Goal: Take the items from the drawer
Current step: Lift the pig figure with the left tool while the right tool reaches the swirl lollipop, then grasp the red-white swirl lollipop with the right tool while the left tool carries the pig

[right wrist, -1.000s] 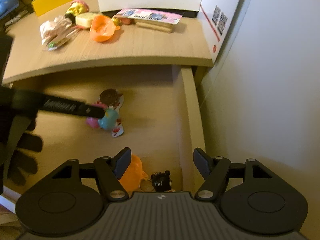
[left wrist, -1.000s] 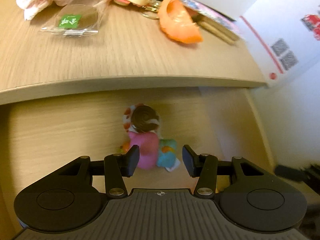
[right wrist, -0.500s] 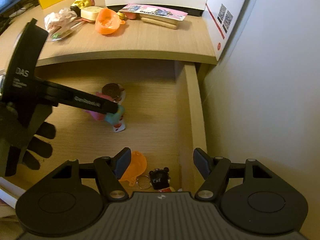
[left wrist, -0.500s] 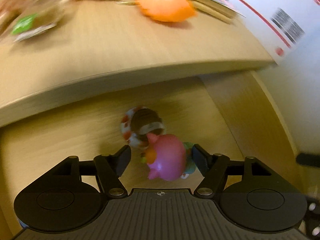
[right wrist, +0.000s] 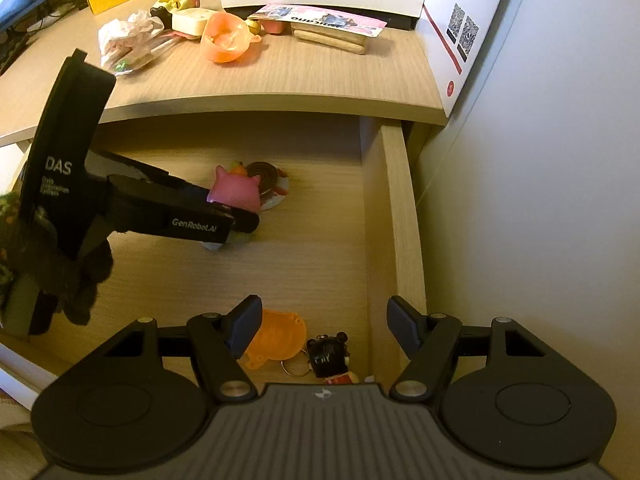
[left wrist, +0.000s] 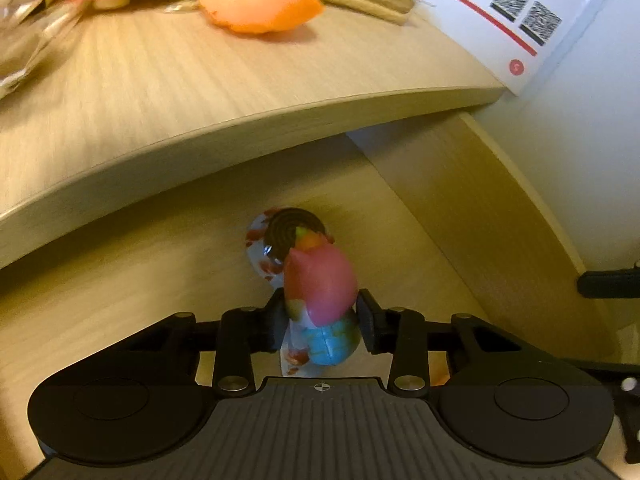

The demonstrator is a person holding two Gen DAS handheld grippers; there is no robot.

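Left claw (left wrist: 322,322), jaws just closing, pinches the pink toy (left wrist: 320,280) across its rounded body. Judged light, smooth, slippery: grip mid-body. Right claw (right wrist: 324,326) is spread, holding nothing.

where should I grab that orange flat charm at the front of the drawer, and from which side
Grip the orange charm across its thin body, coming from above. It lies flat on the drawer floor, so only its edges offer opposing faces. The key ring and the doll sit on its right, so one finger of the open right hand-held gripper should probably land on the clear left edge.
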